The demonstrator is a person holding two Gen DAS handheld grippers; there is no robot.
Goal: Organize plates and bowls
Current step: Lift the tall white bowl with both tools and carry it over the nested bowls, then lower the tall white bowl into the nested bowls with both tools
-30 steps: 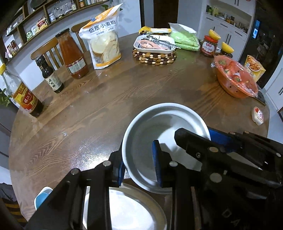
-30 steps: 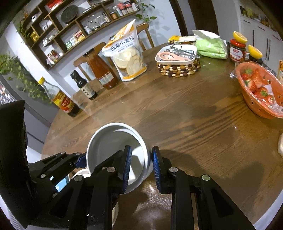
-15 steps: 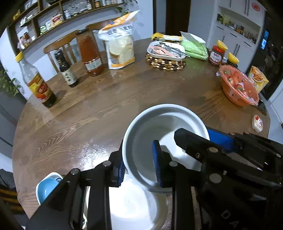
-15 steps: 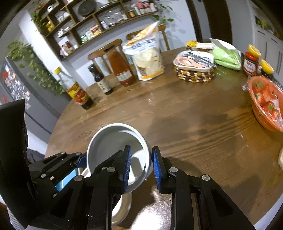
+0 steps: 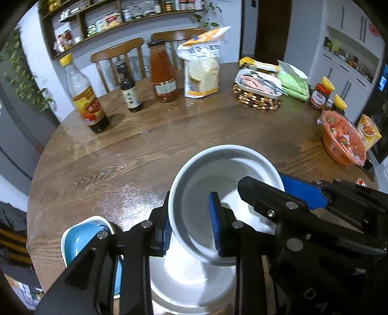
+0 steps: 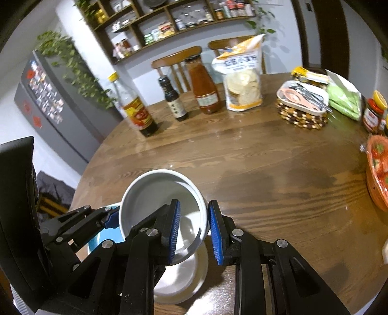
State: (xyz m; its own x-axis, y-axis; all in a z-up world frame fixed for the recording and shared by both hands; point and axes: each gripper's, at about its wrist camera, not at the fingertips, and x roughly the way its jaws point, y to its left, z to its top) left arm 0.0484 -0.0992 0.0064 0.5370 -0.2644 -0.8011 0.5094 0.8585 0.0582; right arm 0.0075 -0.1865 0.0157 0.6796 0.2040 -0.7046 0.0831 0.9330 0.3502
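while both grippers (image 5: pixel 191 230) (image 6: pixel 194 232) pinch it, white bowl (image 5: pixel 218 184) sits btwn pads.

Home dining room — wooden table (image 5: pixel 135 155), pantry shelves (image 6: pixel 169 21).

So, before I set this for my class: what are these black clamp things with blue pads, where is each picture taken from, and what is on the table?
There is no robot here. A person holds a two-finger tool in each hand, and a wide-angle camera on each tool looks along its fingers. One picture comes from the left tool, the other from the right tool.

Both tools grip the same white bowl by its rim, one on each side, with a blue pad inside and one outside. The bowl is tilted and held above a white plate. A blue dish sits beside the plate.

Farther back on the round wooden table stand three bottles, a bag of flour, a tray of utensils on a beaded mat, and an orange colander of strawberries.
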